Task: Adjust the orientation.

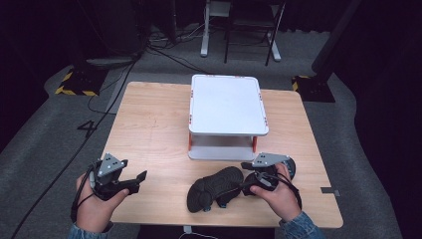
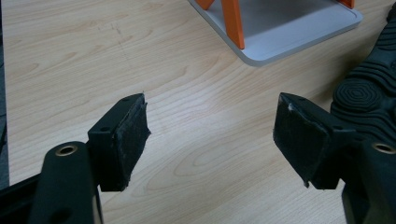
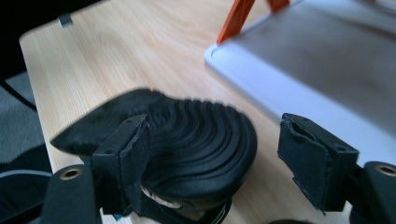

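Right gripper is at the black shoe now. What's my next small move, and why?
Probably ease the right gripper forward and close it on the shoe. Its jaws stand open with one pad already beside the upturned sole, and nothing is gripped yet. The left gripper is open over bare table.

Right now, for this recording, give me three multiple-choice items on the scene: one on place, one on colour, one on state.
1. Where does the black sandal lie?
A. On the shelf's top
B. On the table, nearer the person than the shelf
C. On the floor

2. What colour are the legs of the white shelf?
A. Orange
B. Blue
C. Green

3. How are the left hand-held gripper's jaws?
A. Clamped on the sandal
B. Shut, empty
C. Open, empty

Key: 1 B, it rests sole-up on the wooden table; 2 A, orange posts show; 3 C, bare wood shows between its pads.
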`<state>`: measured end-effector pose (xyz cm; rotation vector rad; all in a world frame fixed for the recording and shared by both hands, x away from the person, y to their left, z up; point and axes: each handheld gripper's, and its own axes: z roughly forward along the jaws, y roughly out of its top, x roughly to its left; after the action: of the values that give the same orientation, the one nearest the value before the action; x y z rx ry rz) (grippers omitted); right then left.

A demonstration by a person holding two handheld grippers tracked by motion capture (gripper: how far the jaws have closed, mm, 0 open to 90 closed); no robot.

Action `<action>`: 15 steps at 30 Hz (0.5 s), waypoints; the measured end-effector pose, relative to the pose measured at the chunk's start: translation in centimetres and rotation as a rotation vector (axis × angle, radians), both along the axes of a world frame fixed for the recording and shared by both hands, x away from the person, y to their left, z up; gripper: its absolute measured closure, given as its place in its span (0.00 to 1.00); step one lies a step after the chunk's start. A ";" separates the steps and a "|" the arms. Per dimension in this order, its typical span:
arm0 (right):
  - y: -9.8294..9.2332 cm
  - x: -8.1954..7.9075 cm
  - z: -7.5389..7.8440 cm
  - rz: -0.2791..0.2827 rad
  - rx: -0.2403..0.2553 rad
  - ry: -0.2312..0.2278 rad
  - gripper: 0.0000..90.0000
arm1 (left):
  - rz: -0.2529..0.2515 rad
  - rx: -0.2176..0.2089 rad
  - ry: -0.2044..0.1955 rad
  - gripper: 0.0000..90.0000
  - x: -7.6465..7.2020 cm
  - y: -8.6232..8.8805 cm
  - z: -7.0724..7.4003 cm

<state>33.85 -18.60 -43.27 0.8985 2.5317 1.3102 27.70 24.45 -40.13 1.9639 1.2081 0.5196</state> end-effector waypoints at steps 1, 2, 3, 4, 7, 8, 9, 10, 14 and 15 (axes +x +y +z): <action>0.0 0.1 -0.1 -0.012 0.012 0.022 0.25 | 0.002 -0.006 0.005 0.30 0.1 -0.1 -0.1; -0.2 0.2 -0.2 -0.022 0.015 0.045 0.25 | 0.001 -0.005 0.003 0.30 0.1 -0.1 -0.1; -0.3 0.2 -0.3 -0.029 0.014 0.064 0.25 | -0.001 -0.002 0.002 0.30 0.2 -0.1 -0.1; -0.4 0.2 -0.3 -0.036 0.014 0.081 0.25 | -0.004 0.000 0.005 0.30 0.2 -0.2 -0.1; -0.6 0.3 -0.5 -0.025 0.009 0.142 0.25 | -0.007 -0.003 0.007 0.30 0.2 -0.3 -0.1; -0.7 0.2 -0.5 -0.008 -0.004 0.149 0.24 | -0.008 -0.002 0.009 0.30 0.3 -0.3 -0.1; -0.7 0.2 -0.5 0.003 -0.016 0.153 0.24 | -0.007 -0.004 0.006 0.30 0.3 -0.4 -0.2; -0.7 0.2 -0.5 0.014 -0.024 0.159 0.23 | -0.008 -0.002 0.004 0.30 0.3 -0.4 -0.2; -0.1 -0.2 -1.3 0.112 -0.173 0.155 0.25 | -0.013 0.001 0.008 0.30 0.5 -0.6 -0.2; 0.5 -0.4 -1.9 0.145 -0.263 0.136 0.24 | -0.016 0.000 0.010 0.30 0.5 -0.6 -0.3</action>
<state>33.45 -18.07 -45.20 0.7865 2.8343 0.9455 28.24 23.85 -40.38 1.9769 1.1982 0.5022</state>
